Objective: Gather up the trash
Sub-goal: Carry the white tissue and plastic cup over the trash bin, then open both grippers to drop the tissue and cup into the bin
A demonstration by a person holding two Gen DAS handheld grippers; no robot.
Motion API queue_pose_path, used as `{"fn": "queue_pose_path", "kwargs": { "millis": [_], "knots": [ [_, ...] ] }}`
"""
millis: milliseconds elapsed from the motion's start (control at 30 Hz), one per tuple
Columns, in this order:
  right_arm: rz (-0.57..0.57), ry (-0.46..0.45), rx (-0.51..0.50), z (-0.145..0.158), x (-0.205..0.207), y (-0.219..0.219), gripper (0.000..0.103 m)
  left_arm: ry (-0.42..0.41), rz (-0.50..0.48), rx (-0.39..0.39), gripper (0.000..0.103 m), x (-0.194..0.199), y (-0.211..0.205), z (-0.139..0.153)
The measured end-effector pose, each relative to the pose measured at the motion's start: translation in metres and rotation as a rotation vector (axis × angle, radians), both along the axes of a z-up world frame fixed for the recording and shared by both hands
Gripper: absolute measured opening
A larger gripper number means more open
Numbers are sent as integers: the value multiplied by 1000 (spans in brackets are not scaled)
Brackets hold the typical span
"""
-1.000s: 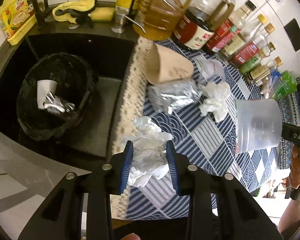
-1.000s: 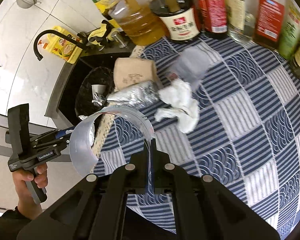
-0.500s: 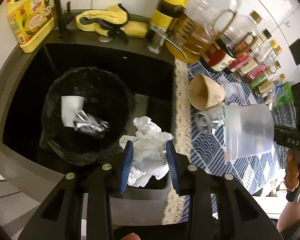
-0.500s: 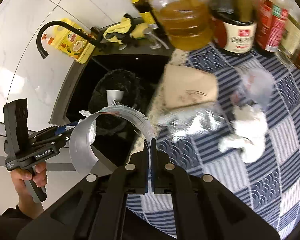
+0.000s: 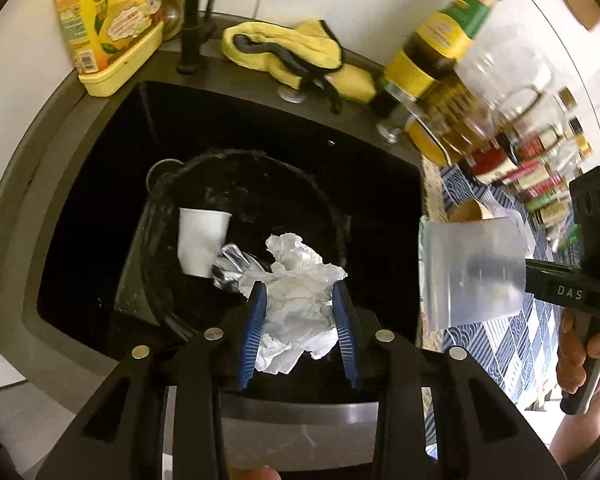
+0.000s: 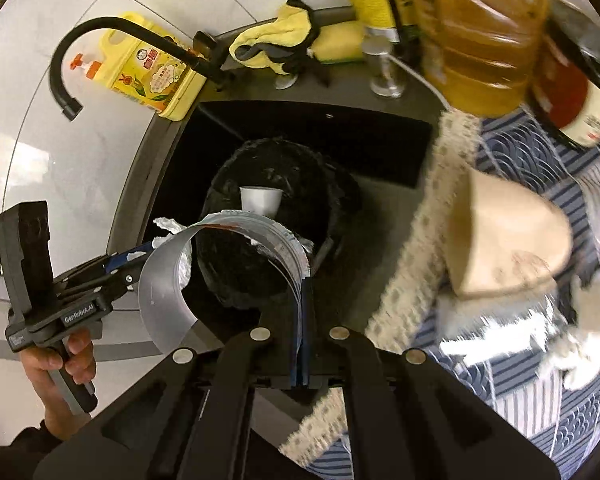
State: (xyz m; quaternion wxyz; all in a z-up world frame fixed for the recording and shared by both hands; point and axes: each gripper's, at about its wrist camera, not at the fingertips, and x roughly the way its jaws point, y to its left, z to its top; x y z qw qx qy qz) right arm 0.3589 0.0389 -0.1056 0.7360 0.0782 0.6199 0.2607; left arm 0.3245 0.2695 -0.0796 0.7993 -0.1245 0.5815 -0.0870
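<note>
Your left tool (image 5: 299,328) is closed onto a crumpled tissue (image 5: 296,292), held over the black-lined bin (image 5: 342,216) in the sink (image 5: 100,184). A paper cup (image 5: 200,240) lies in the bin at 10 o'clock of the tissue. Your right tool (image 6: 299,328) is pinched tight on a clear cup (image 6: 168,280), at 3 o'clock of the tissue, over the sink's edge.

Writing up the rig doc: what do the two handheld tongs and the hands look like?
Both tongs are matte black plastic with silver round screws along the arms and blue ribbed pads. The right tongs carry white "DAS" lettering and a boxy black top block; the left tongs read "GenRobot.AI". Each has a grey pistol grip, held in a bare hand. A dark sleeve shows at the left wrist. No cables are visible.
</note>
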Motion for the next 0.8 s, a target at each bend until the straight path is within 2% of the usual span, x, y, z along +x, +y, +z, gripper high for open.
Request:
{"fn": "queue_pose_path", "kwargs": {
  "millis": [167,400,700,733,767,800],
  "knots": [
    [39,3,-15,-11,28,26,2,5,48,6,32,16,19,-9],
    [94,-11,-26,-30,55,49,2,39,83,40,33,30,25,-28],
    [102,50,-13,-60,79,66,2,75,116,46,35,39,32,-44],
    [100,58,-9,-60,80,68,3,80,117,43,38,39,33,-45],
    [93,60,-7,-60,82,69,3,91,117,38,56,40,35,-47],
    [87,62,-10,-59,83,70,11,104,114,32,69,41,35,-49]
  ]
}}
